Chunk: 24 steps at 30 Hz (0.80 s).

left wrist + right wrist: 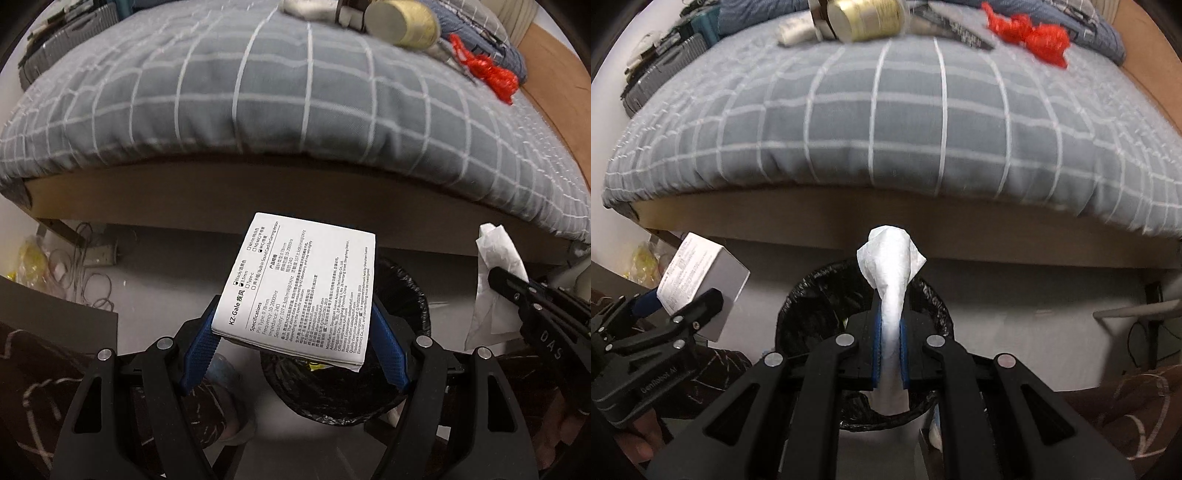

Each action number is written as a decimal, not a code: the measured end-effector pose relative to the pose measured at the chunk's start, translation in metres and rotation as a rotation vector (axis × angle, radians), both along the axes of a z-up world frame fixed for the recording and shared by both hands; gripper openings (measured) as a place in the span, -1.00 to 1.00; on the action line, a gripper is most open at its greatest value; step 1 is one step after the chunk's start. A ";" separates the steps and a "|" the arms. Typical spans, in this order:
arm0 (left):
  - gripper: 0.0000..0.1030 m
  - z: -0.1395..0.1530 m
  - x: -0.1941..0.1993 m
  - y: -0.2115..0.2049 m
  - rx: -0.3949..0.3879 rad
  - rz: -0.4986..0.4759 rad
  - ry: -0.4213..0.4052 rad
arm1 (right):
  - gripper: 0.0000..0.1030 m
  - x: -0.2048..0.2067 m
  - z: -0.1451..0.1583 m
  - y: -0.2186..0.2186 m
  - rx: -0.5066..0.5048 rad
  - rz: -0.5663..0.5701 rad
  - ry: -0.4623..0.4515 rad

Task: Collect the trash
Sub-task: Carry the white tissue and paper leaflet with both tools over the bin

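Here the left gripper [295,328] clamps a box [301,284] printed "KZ-Gale"; the right gripper [889,354] pinches a tissue [892,273].

Matt white printed card box [299,288] between ribbed blue pads [201,350]. Crumpled soft paper tissue [892,280]. Glossy, crinkled black plastic liner [798,295]. Woven grey checked cloth quilt [258,103]; shiny red mesh [487,70] at one o'clock.

Bin [798,295] mouth open below; bed frame [886,221] blocks beyond.
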<state>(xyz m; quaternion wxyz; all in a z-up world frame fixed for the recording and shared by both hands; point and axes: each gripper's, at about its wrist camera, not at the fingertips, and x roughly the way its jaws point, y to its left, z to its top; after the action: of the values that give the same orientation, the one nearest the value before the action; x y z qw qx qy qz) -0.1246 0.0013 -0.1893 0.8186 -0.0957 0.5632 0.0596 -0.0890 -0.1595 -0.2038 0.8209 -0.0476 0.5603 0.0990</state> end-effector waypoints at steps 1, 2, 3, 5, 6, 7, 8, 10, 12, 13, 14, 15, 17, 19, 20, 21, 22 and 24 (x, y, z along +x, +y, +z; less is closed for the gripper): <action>0.41 -0.003 0.002 0.000 0.002 0.000 0.003 | -0.86 0.002 -0.007 0.001 -0.001 -0.002 0.012; 0.41 -0.008 0.005 -0.001 0.007 -0.003 0.008 | -0.86 0.005 -0.015 0.002 -0.002 -0.001 0.023; 0.41 -0.015 0.007 -0.001 0.015 -0.004 0.015 | -0.86 0.007 -0.021 0.002 -0.003 -0.001 0.033; 0.41 -0.026 0.012 0.001 0.015 -0.004 0.028 | -0.86 0.010 -0.036 0.004 -0.006 0.000 0.058; 0.41 -0.030 0.013 0.002 0.015 -0.001 0.035 | -0.86 0.012 -0.043 0.005 -0.008 0.001 0.069; 0.41 -0.035 0.014 0.004 0.012 0.001 0.043 | -0.86 0.014 -0.049 0.005 -0.012 0.002 0.077; 0.41 -0.039 0.015 0.004 0.010 0.001 0.047 | -0.86 0.016 -0.055 0.006 -0.016 0.005 0.085; 0.41 -0.047 0.018 0.005 0.015 0.000 0.055 | -0.86 0.020 -0.067 0.010 -0.023 0.008 0.102; 0.41 -0.054 0.020 0.007 0.014 -0.002 0.061 | -0.86 0.022 -0.076 0.010 -0.021 0.004 0.118; 0.41 -0.057 0.020 0.008 0.016 -0.004 0.062 | -0.86 0.022 -0.080 0.010 -0.018 0.004 0.124; 0.41 -0.059 0.020 0.008 0.016 -0.006 0.062 | -0.86 0.022 -0.083 0.011 -0.022 0.006 0.129; 0.41 -0.061 0.020 0.009 0.015 -0.007 0.062 | -0.86 0.021 -0.086 0.012 -0.027 0.009 0.132; 0.41 -0.066 0.020 0.011 0.013 -0.011 0.065 | -0.86 0.021 -0.092 0.014 -0.033 0.018 0.145; 0.41 -0.070 0.020 0.013 0.012 -0.008 0.070 | -0.86 0.021 -0.097 0.017 -0.041 0.027 0.154; 0.41 -0.071 0.020 0.013 0.013 -0.006 0.074 | -0.86 0.020 -0.098 0.018 -0.042 0.031 0.156; 0.41 -0.072 0.019 0.014 0.014 -0.004 0.075 | -0.86 0.020 -0.100 0.019 -0.045 0.036 0.159; 0.41 -0.073 0.019 0.016 0.016 -0.001 0.079 | -0.81 0.020 -0.102 0.021 -0.051 0.045 0.160; 0.41 -0.073 0.018 0.018 0.016 0.007 0.082 | -0.80 0.019 -0.103 0.022 -0.055 0.057 0.161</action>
<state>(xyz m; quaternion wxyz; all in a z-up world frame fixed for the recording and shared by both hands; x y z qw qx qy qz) -0.1064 0.0190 -0.2625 0.7953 -0.0887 0.5955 0.0709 -0.0705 -0.1372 -0.3063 0.7683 -0.0778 0.6256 0.1103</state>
